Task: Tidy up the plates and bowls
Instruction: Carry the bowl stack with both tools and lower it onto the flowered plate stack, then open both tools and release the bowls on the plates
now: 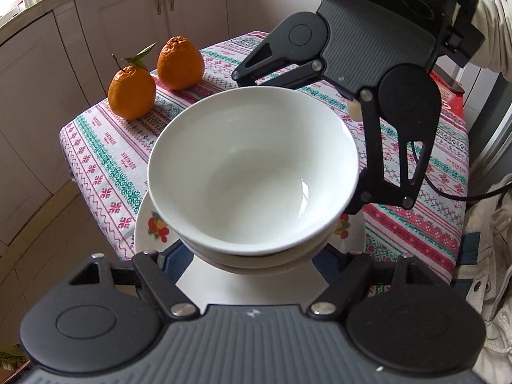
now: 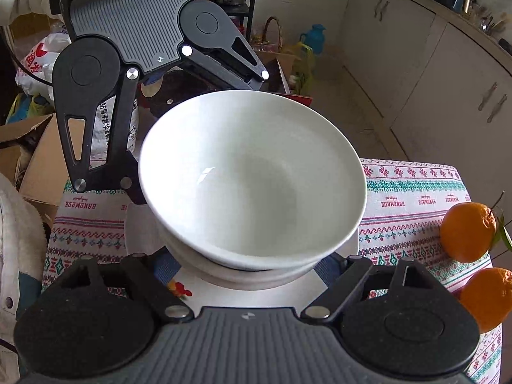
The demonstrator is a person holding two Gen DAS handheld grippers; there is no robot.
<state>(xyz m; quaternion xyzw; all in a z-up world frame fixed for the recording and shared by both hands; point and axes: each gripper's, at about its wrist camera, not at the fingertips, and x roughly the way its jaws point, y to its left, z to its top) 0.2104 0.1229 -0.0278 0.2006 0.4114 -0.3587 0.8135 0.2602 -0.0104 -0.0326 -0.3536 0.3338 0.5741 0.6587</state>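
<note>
I am bracketing the nested bowls [image 1: 252,172] with both grippers — left gripper [image 1: 252,264], right gripper [image 2: 252,265] — jaws spread wide, gripping nothing. The bowls are sitting stacked on the plate [image 1: 145,227]; oranges [image 1: 132,92] are waiting at eleven o'clock — stacking looks nearly finished.

Counts on my table: two bowls, one plate, two oranges.

I count two white bowls, the top bowl [image 1: 252,172] nested in a lower bowl [image 1: 272,260], on a single fruit-patterned plate [image 1: 150,227]. I see two oranges, a near orange [image 1: 132,92] and a far orange [image 1: 180,63], and one patterned tablecloth [image 1: 105,160].
</note>
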